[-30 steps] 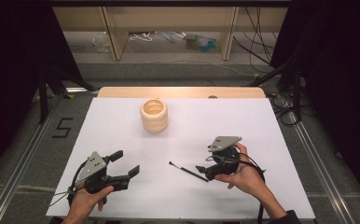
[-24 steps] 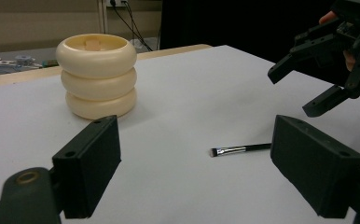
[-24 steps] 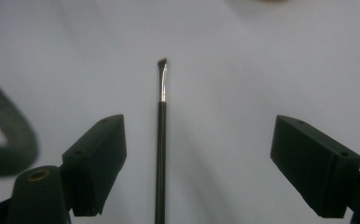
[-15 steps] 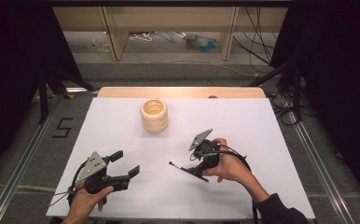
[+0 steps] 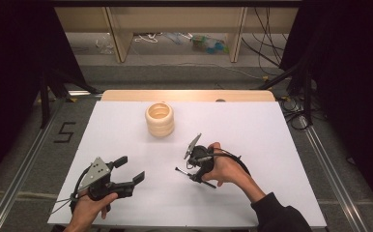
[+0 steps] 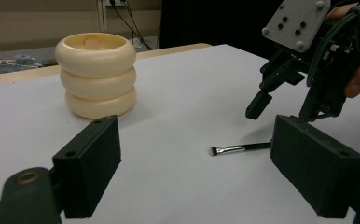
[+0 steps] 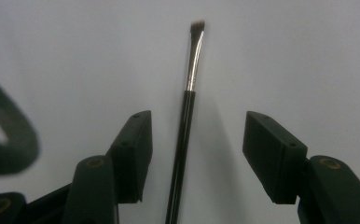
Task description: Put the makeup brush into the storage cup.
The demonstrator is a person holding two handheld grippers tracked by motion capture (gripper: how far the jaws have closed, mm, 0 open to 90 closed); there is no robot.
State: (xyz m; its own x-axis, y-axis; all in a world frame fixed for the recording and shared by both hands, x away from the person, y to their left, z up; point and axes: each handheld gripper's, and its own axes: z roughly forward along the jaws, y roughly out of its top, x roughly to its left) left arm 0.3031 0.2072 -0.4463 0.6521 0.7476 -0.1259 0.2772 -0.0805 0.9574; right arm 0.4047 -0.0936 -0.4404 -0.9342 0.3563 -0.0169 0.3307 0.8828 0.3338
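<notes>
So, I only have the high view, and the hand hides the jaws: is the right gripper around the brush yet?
Observer: Around it, not on it. In the right gripper view the brush lies between the right gripper's jaws, which have just been closing; neither pad touches it.
Operator: Which way do the bristles point?
Observer: Away from the gripper, past the jaw tips.
Operator: Is it lifted at all?
Observer: No. In the left gripper view it lies flat on the table.

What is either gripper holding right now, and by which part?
Nothing yet. The right gripper straddles the brush handle without touching; the left gripper is open.
</notes>
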